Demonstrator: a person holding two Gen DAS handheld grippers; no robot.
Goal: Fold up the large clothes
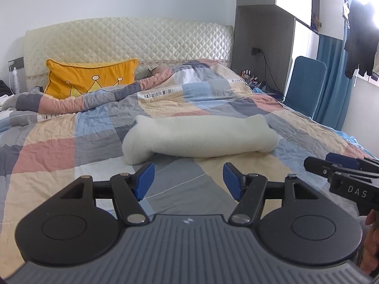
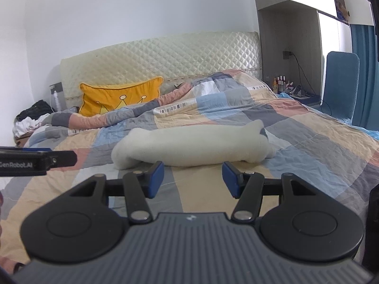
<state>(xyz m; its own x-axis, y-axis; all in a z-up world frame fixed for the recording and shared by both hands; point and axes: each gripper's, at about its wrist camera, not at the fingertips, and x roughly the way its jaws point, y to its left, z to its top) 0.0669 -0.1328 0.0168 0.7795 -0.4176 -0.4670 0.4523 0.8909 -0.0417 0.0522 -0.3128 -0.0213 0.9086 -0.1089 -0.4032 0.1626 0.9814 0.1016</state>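
White fleece garment [image 1: 199, 137], folded into a long soft roll, lies across the patchwork quilt [image 1: 59, 127] on the bed, just ahead of both sets of jaws and not touching either. The left gripper [image 1: 188, 181] hovers over the quilt with its blue pads [image 1: 145, 179] spread apart and nothing between them; the roll's near left corner sits just beyond its left pad. The right gripper [image 2: 193, 179] is likewise released, its jaws apart and empty, the garment's near edge just past their tips. Each tool shows in the other's view: off to the right of the left jaws the right gripper's black side reads "DAS", with a hand [image 1: 372, 236] behind it; off to the left of the right jaws the left gripper's side reads "GenRobot.AI", the first letter cut by the frame edge. Farther ahead, beyond the garment, white bands on the quilt carry partly readable capital letters, roughly "FASHION H M". A yellow cushion [image 1: 91, 79] printed with a crown outline leans against the quilted cream headboard [image 1: 128, 37], ahead and to the left of the jaws. A blue chair [image 1: 305, 85] stands ahead and to the right, beside the bed.
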